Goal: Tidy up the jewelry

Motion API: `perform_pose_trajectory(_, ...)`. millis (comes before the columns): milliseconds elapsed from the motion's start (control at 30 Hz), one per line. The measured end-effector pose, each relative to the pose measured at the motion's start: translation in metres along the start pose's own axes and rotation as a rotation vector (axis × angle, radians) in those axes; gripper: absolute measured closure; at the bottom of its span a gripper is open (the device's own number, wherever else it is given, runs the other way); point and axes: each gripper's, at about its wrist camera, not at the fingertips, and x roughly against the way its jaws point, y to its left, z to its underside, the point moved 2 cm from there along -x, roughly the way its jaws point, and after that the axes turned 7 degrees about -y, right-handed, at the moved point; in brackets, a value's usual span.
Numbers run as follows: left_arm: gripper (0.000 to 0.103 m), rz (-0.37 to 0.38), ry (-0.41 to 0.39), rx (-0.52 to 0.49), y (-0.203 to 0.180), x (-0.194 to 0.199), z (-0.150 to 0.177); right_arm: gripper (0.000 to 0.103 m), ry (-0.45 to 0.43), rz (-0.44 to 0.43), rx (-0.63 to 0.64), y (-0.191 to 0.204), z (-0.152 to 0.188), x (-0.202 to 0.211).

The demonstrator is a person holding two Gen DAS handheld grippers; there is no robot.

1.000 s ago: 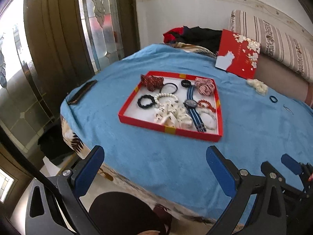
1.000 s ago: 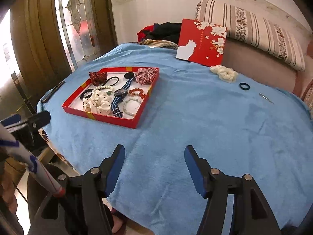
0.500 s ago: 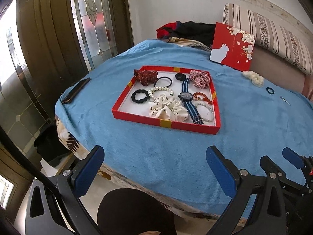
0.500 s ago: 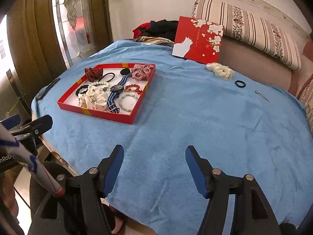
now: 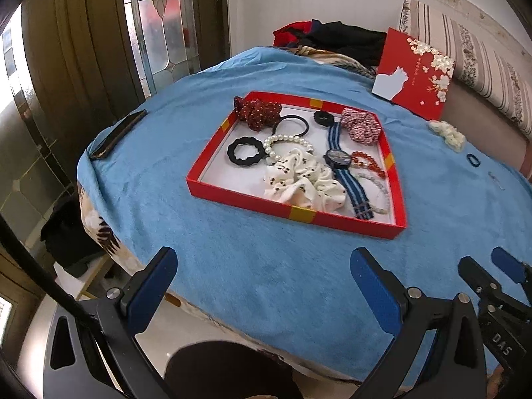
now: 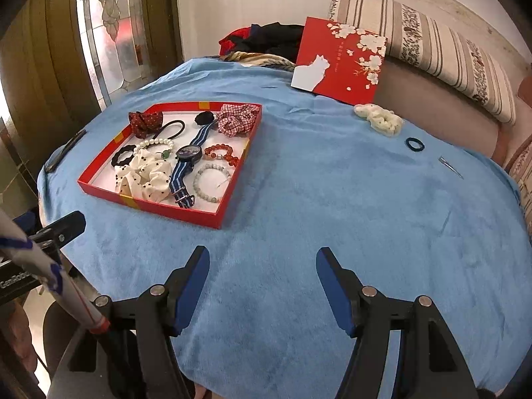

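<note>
A red tray [image 5: 352, 223] [image 6: 173, 212] on the blue cloth holds scrunchies, bracelets, black hair ties and a striped-strap watch [image 5: 339, 159] [image 6: 189, 153]. Outside it lie a cream scrunchie [image 6: 379, 119] [image 5: 447, 134], a small black hair tie [image 6: 414, 144] [image 5: 473, 159] and a thin metal clip [image 6: 449, 166]. My left gripper [image 5: 262, 286] is open and empty at the table's near edge, short of the tray. My right gripper [image 6: 262, 286] is open and empty over bare cloth, right of the tray.
A red box lid [image 6: 339, 56] with a white cat leans on the striped cushion [image 6: 432, 46] at the back. A dark flat object [image 5: 118, 134] lies at the table's left edge. Dark clothes [image 6: 266, 41] are piled behind.
Both grippers have moved forward toward the table, so the tray appears larger and nearer. Both stay open and empty.
</note>
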Motion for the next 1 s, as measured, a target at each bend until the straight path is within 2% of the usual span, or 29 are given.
perform_pose_trajectory(133, 0.0, -0.02, 0.004, -0.015, 0.004, -0.018, -0.006, 0.032, 0.006, 0.002, 0.016, 0.007, -0.006, -0.009)
perform_pose_trajectory(500, 0.0, 0.03, 0.052, 0.013, 0.009, -0.043, -0.01, 0.031, 0.039, -0.005, 0.028, 0.016, -0.013, -0.037)
perform_pose_trajectory(1000, 0.0, -0.003, 0.073, -0.028, -0.002, -0.056, -0.01, 0.031, 0.077, -0.019, 0.006, 0.004, -0.006, -0.053)
